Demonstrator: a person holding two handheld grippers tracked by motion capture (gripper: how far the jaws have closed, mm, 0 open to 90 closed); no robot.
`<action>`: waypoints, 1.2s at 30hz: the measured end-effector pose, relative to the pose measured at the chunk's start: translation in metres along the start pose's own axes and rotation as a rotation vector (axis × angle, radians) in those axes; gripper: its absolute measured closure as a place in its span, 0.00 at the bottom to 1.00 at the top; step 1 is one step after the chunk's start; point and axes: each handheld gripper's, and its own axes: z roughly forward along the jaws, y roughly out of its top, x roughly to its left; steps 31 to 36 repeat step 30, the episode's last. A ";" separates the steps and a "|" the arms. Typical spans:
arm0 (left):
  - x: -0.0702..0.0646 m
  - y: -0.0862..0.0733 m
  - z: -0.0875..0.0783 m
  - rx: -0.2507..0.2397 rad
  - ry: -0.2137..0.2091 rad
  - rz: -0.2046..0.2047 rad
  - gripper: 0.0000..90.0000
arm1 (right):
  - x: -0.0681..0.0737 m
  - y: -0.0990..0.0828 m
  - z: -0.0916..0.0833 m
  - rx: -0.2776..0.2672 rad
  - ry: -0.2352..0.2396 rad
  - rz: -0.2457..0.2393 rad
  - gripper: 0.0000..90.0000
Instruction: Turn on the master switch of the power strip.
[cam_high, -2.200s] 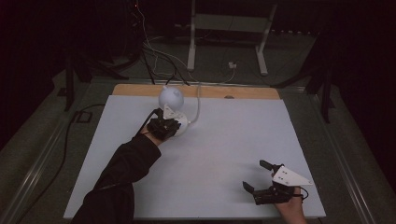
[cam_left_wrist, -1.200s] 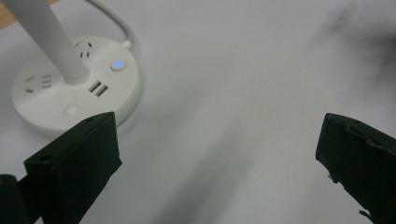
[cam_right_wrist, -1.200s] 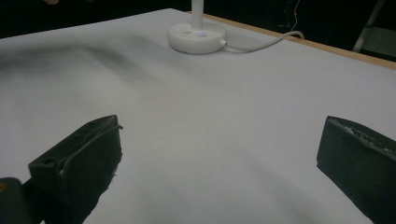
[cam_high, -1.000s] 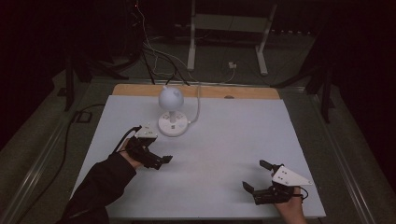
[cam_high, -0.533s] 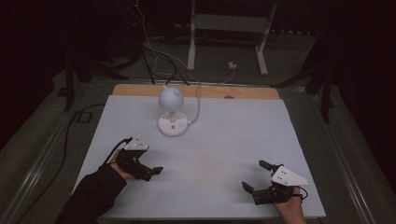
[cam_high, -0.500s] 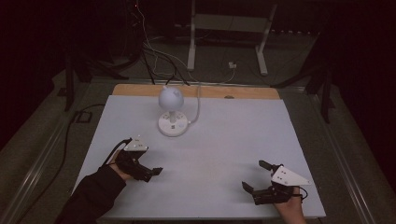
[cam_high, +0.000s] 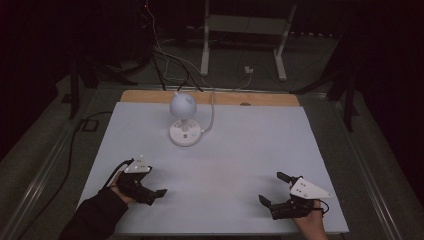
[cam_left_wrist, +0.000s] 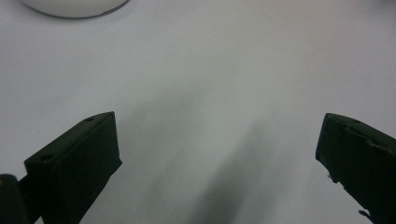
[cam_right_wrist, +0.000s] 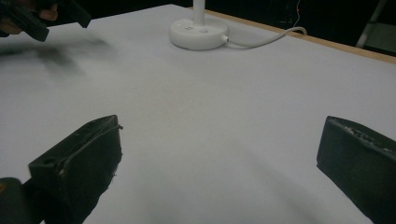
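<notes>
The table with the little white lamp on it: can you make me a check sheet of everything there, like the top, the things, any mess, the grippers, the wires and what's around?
Surface: white tabletop, bare, with a wooden strip along the far edge.
Job's things: small white desk lamp with a round head and round base, upright at the far middle, not held.
Clutter: nothing seen.
Grippers: left gripper at the near left, jaws wide apart, empty; right gripper at the near right, jaws wide apart, empty.
Cables: white lamp cord runs from the base over the far edge; dark cables on the floor to the left and behind.
Surroundings: dark room, white stand legs behind the table.
</notes>
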 end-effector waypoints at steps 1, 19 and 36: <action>0.000 -0.002 -0.001 -0.002 -0.002 0.004 0.00 | 0.000 0.000 0.000 0.001 0.000 0.000 0.00; -0.004 -0.044 -0.011 -0.037 0.040 -0.026 0.00 | 0.000 0.000 0.001 0.006 0.007 0.004 0.00; -0.001 -0.045 -0.010 -0.066 0.042 -0.040 0.00 | 0.000 -0.001 0.001 0.011 0.016 0.007 0.00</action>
